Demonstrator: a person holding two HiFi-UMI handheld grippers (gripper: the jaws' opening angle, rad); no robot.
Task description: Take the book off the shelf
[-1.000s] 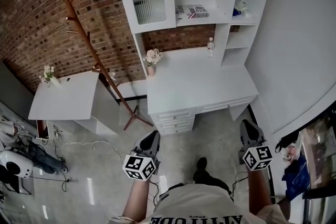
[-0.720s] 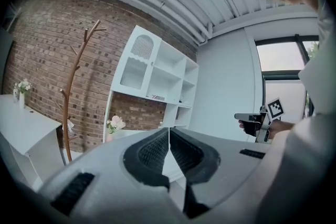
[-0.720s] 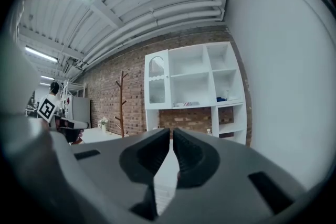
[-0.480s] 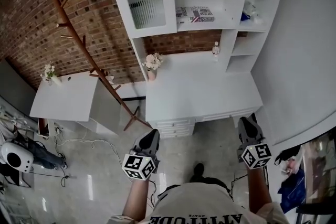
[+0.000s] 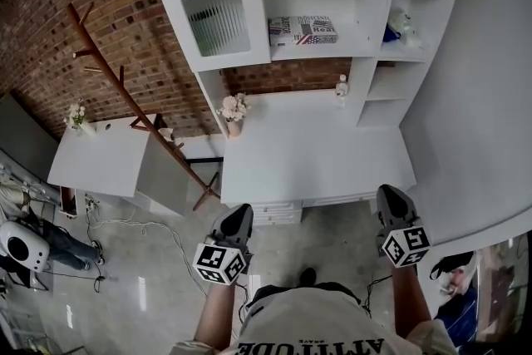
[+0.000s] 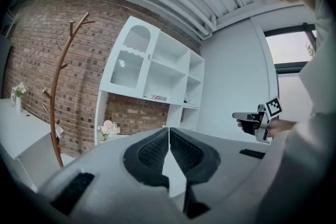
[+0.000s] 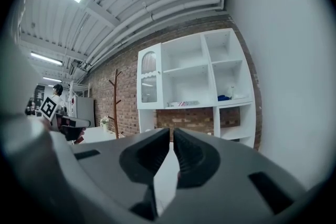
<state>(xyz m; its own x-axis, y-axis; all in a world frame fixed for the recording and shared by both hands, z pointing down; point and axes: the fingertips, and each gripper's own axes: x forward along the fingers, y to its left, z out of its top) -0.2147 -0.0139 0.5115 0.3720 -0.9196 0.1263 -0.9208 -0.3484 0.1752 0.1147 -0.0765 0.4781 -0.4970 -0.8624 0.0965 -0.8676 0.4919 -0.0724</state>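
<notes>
The book (image 5: 302,30), with a flag-pattern cover, lies flat on the middle shelf of the white shelf unit (image 5: 357,54) above a white desk (image 5: 316,154). It shows small and far off as the book (image 6: 157,97) in the left gripper view and the book (image 7: 182,104) in the right gripper view. My left gripper (image 5: 237,217) is held at the desk's front left edge, shut and empty, as is plain on the left gripper (image 6: 168,131). My right gripper (image 5: 389,199) hovers at the desk's front right corner. The right gripper (image 7: 172,132) has its jaws together with nothing between them.
A wooden coat rack (image 5: 133,104) leans left of the desk. A flower vase (image 5: 233,110) and a small bottle (image 5: 342,86) stand at the desk's back. A blue thing (image 5: 392,33) sits on the right shelf. A low white table (image 5: 104,158) stands at left, and a white wall (image 5: 482,96) rises at right.
Both grippers and the person have moved forward toward the desk. The desk and shelf unit now sit nearer and larger. Both jaws stay together.
</notes>
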